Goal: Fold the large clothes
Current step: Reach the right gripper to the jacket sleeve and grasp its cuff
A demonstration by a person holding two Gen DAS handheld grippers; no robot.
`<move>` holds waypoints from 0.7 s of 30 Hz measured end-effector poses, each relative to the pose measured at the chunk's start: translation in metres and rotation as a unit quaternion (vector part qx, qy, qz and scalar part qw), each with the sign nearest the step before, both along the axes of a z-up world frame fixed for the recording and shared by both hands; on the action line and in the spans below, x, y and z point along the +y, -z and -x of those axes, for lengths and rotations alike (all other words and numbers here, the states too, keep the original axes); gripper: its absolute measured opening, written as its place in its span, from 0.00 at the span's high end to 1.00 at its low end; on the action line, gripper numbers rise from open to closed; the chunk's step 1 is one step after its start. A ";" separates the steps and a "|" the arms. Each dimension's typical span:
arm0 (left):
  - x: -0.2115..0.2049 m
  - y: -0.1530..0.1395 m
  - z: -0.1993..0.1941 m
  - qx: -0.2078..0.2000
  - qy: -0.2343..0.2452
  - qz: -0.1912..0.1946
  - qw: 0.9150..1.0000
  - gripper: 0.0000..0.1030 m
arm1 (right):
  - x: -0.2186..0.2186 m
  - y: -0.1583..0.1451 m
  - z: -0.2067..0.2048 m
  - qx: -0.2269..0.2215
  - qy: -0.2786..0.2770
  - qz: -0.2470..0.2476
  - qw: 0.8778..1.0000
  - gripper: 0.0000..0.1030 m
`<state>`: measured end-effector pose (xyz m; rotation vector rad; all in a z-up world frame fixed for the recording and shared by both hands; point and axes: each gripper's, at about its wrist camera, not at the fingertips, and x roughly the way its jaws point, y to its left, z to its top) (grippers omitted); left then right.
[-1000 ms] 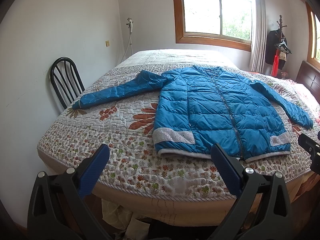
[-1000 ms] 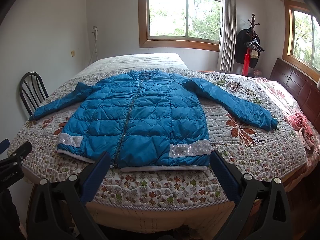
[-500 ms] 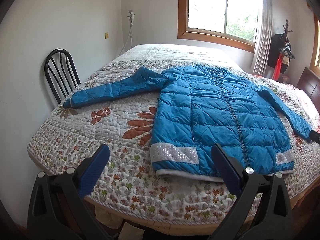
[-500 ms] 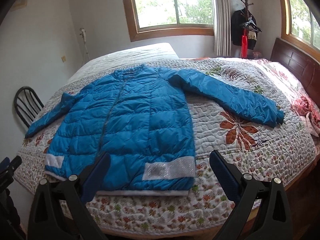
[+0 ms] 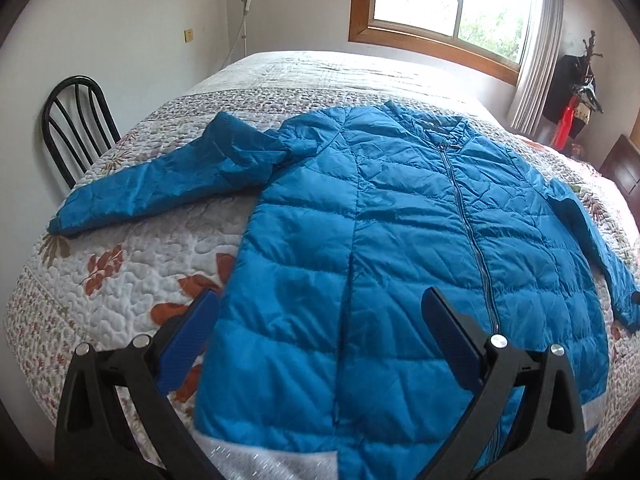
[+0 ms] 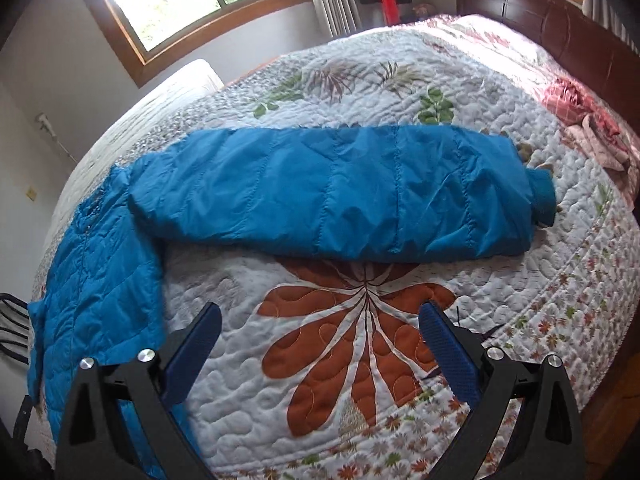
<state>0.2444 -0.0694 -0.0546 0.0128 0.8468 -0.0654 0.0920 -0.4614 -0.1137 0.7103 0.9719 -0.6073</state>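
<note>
A blue quilted jacket (image 5: 400, 240) lies flat and zipped on the bed, both sleeves spread out. Its left sleeve (image 5: 160, 184) stretches toward the chair. My left gripper (image 5: 320, 308) is open above the jacket's lower left front panel, holding nothing. In the right wrist view the other sleeve (image 6: 340, 204) lies across the quilt, its cuff (image 6: 542, 196) pointing right. My right gripper (image 6: 320, 320) hangs open over the bare quilt just in front of that sleeve, empty. The jacket's body (image 6: 92, 288) shows at the left of that view.
The bed carries a floral quilt (image 6: 360, 340). A black metal chair (image 5: 76, 128) stands at the bed's left side. A dark wooden headboard (image 6: 540, 12) and pink crumpled cloth (image 6: 584, 120) are at the right. A coat rack (image 5: 576, 92) stands by the window.
Both grippers have moved forward and lower over the bed. The left now looks down on the jacket's body; the right has swung rightward to the right sleeve. Both stay open.
</note>
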 end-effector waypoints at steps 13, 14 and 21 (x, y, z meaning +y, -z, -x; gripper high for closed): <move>-0.018 0.036 -0.045 0.005 0.023 -0.054 0.998 0.03 | -0.060 0.062 0.000 0.009 0.095 -0.099 0.990 0.05; -0.009 0.037 -0.044 0.009 0.017 -0.055 0.998 0.03 | -0.065 0.064 0.002 0.004 0.106 -0.106 0.989 0.05; 0.084 0.046 -0.025 0.040 -0.035 -0.046 0.998 0.03 | -0.083 0.074 -0.003 0.008 0.151 -0.116 0.982 0.04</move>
